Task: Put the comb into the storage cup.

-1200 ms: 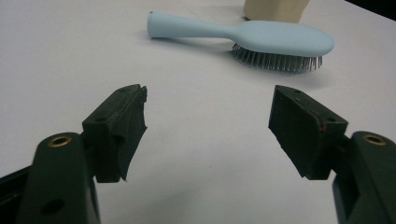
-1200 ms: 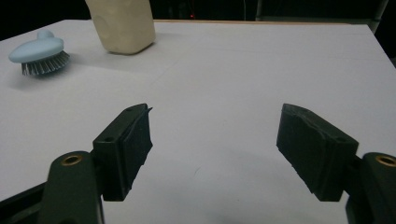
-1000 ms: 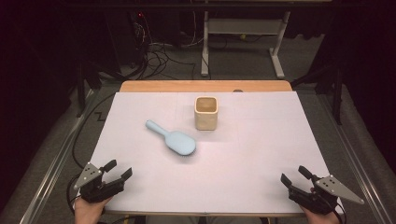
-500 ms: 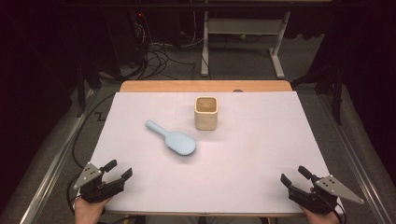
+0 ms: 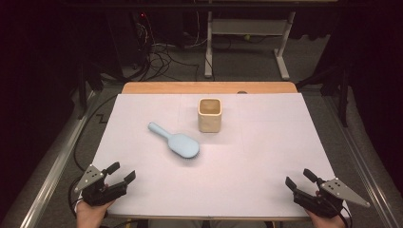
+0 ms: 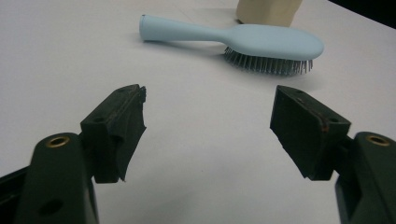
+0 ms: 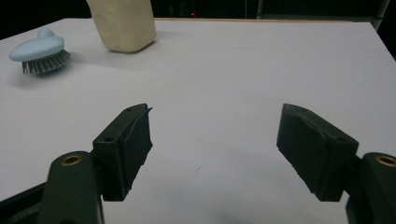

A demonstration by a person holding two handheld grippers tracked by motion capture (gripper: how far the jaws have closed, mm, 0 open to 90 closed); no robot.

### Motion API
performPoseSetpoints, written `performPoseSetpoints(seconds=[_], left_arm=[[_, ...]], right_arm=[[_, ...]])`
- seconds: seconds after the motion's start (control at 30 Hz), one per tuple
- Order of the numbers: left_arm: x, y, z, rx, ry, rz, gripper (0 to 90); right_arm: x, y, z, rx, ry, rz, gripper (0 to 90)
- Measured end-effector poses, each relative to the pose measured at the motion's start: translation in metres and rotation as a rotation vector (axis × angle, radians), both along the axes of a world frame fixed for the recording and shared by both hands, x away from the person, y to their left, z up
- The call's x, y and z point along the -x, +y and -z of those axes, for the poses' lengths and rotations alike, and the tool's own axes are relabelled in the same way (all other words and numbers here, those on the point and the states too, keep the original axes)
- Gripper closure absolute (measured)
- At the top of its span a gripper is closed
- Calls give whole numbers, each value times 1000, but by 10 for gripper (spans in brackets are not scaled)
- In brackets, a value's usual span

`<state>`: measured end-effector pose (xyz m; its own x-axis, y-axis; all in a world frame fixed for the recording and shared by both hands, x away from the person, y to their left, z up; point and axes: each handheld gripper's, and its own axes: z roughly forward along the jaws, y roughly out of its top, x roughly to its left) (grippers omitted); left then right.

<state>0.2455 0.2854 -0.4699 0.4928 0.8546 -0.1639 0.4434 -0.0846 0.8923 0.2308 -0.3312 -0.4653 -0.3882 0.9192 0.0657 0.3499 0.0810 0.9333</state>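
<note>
A light blue hairbrush (image 5: 175,142) lies bristles-down near the middle of the white table (image 5: 266,156), its handle pointing to the far left. Just behind and to its right stands a cream square cup (image 5: 209,114), upright and seemingly empty. My left gripper (image 5: 121,172) rests open at the near left corner, nothing between its jaws; in the left gripper view the hairbrush (image 6: 243,42) lies ahead of it. At the near right corner my right gripper (image 5: 300,179) is open and empty too, with the cup (image 7: 122,23) and hairbrush (image 7: 39,53) far ahead to its left.
A wooden strip (image 5: 209,87) edges the table's far side. Beyond it on the floor are cables (image 5: 161,54) and a white desk frame (image 5: 247,38). Metal rails (image 5: 52,166) run along both sides of the table.
</note>
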Motion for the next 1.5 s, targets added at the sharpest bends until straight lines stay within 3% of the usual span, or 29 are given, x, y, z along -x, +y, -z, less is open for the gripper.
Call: performPoseSetpoints(seconds=[0.8,1.0,1.5], left_arm=[[-5,-5,-7,-11,-22,9,258],[-8,-5,-8,11,-18,9,260],[-15,-10,-11,13,-29,30,268]], right_arm=[[0,0,0,-5,-3,0,258],[0,0,0,-2,-4,1,258],[0,0,0,-4,-6,3,257]])
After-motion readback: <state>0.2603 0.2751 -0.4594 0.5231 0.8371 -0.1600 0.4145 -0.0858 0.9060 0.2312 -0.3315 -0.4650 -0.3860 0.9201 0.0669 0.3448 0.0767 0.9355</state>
